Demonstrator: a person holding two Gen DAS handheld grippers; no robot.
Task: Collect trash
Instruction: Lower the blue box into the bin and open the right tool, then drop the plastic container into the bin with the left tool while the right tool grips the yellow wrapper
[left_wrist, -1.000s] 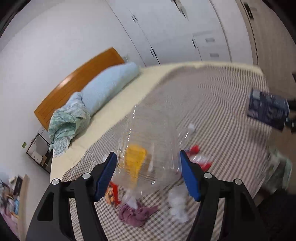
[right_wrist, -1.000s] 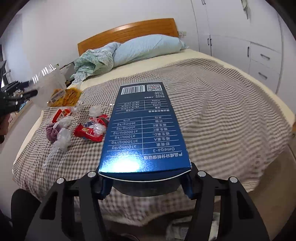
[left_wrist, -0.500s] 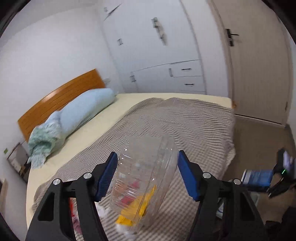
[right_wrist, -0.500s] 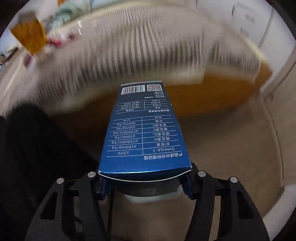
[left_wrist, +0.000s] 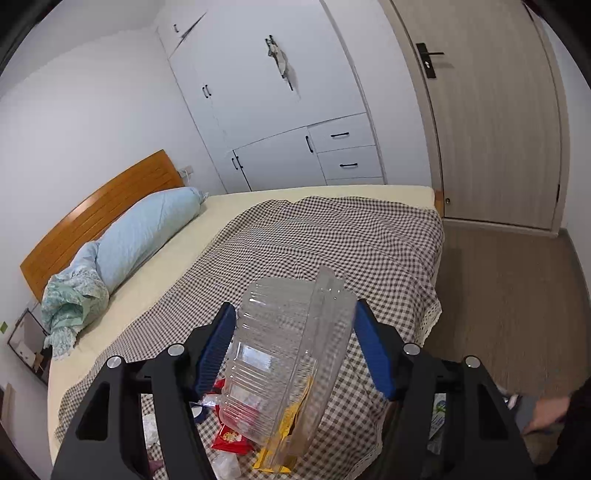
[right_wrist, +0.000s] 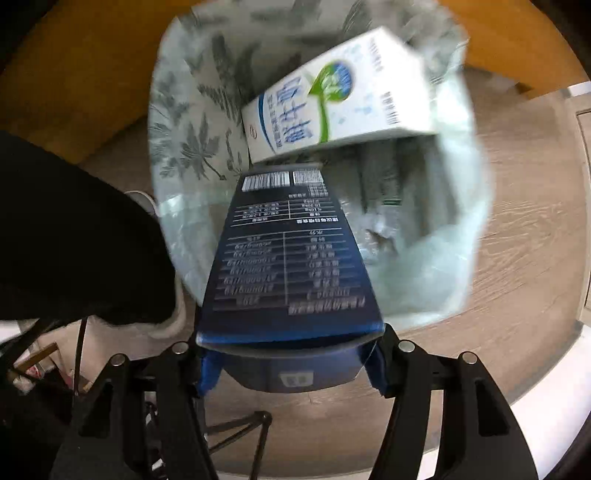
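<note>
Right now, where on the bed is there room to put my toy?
Bare: the checked blanket at its middle and far end, between the blue pillow and the door-side edge; also the cream sheet strip beside the pillow. Crowded: the near corner, with a red wrapper and yellow packet behind the clear box in the left fingers.

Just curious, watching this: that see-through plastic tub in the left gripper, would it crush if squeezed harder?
Probably. The clear tub looks thin-walled with ribbed sides, so it likely flexes and crackles. It seems empty, so light. Its glossy surface may slip between the left gripper pads.
</note>
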